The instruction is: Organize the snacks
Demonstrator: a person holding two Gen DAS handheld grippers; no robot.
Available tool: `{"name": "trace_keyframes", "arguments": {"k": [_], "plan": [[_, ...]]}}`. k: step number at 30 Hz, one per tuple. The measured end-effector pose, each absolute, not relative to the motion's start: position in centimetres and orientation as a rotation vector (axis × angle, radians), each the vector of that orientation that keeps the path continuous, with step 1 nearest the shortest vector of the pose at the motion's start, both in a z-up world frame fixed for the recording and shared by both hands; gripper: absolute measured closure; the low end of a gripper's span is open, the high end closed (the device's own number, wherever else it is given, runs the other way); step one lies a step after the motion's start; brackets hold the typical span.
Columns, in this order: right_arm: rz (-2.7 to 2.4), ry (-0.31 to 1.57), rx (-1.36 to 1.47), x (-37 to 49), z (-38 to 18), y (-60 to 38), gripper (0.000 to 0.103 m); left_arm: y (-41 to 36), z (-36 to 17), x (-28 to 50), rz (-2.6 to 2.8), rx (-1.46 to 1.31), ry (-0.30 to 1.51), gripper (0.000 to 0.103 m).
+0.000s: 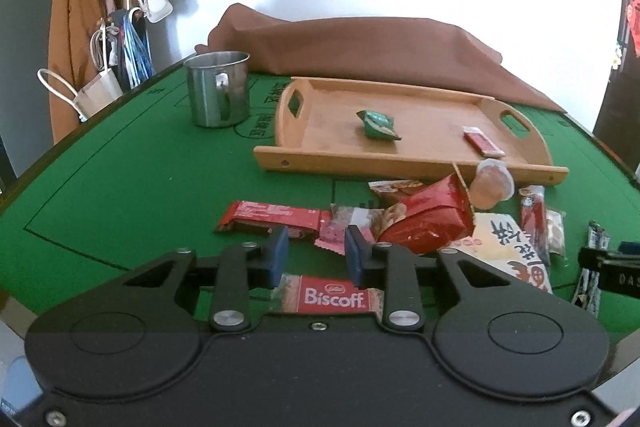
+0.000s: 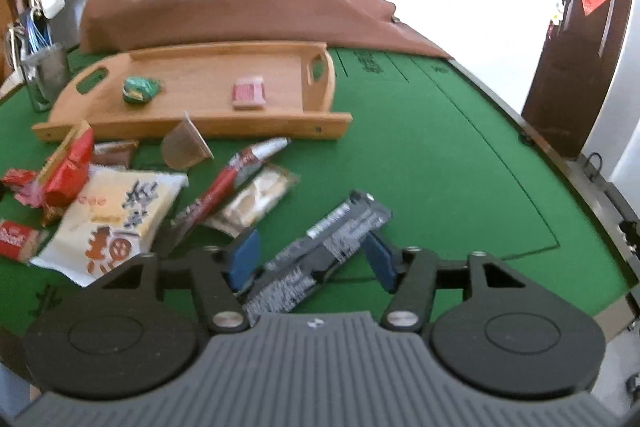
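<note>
My left gripper (image 1: 316, 251) hangs low over the green table (image 1: 140, 187), jaws a little apart and nothing pinched. A red Biscoff packet (image 1: 332, 297) lies flat under its fingers. My right gripper (image 2: 312, 245) is open, and a dark grey snack bar (image 2: 332, 243) lies slantwise on the felt between its blue pads (image 2: 244, 259). The wooden tray (image 1: 400, 163) (image 2: 200, 129) holds a green packet (image 1: 378, 125) (image 2: 140, 89) and a small red packet (image 1: 482, 143) (image 2: 248, 95). In front of the tray lie several loose snacks: a red bag (image 1: 432, 223), a white pack (image 2: 116, 215), a jelly cup (image 1: 492, 183).
A steel mug (image 1: 218, 91) stands left of the tray. A brown cloth (image 2: 240, 11) is heaped behind it. A long red bar (image 1: 272, 217) lies at the left of the pile. Bare green felt (image 2: 440, 167) stretches right to the table's edge. Bags hang at the back left.
</note>
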State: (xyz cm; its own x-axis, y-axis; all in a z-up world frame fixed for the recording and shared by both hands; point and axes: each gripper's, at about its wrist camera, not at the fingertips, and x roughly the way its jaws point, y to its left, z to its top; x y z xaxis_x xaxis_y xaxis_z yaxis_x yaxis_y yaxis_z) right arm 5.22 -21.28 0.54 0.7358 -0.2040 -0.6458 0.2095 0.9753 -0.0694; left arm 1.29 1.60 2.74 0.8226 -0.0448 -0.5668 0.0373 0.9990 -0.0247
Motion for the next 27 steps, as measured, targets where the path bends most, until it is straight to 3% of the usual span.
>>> {"name": "trace_keyframes", "arguments": {"k": [1, 3, 5, 7, 10, 16, 18, 21, 24, 27], "plan": [[-0.22, 0.725, 0.023, 5.3, 0.4, -21.4, 0.031, 1.6, 2.5, 1.2, -0.043, -0.006, 0.608, 0.055], [-0.21, 0.745, 0.062, 5.6, 0.0, -21.8, 0.031, 1.4, 2.0, 1.0, -0.035, 0.011, 0.615, 0.037], [-0.226, 0.738, 0.052, 5.9, -0.2, -21.5, 0.031, 1.2, 1.6, 0.7, -0.035, 0.044, 0.617, 0.029], [-0.228, 0.721, 0.039, 6.2, -0.4, -21.2, 0.044, 0.9, 1.1, 0.4, -0.025, 0.076, 0.615, 0.014], [-0.219, 0.703, 0.013, 6.6, -0.5, -20.6, 0.058, 0.3, 0.0, 0.5, -0.017, 0.108, 0.627, 0.01], [-0.18, 0.708, -0.015, 6.6, -0.4, -20.0, 0.065, -0.6, -1.8, 1.2, -0.054, 0.087, 0.638, 0.004], [-0.167, 0.719, -0.006, 6.4, -0.1, -20.3, 0.066, -0.3, -2.0, 1.6, -0.077, 0.043, 0.644, 0.007], [-0.162, 0.723, 0.012, 6.1, 0.3, -20.8, 0.066, -0.2, -1.5, 1.6, -0.101, 0.04, 0.648, 0.034], [-0.166, 0.726, 0.025, 6.0, 0.8, -21.3, 0.066, 0.1, -0.8, 1.5, -0.09, 0.036, 0.646, 0.045], [-0.159, 0.724, 0.042, 6.1, 1.2, -21.7, 0.066, 0.5, -0.1, 1.2, -0.08, 0.015, 0.639, 0.066]]}}
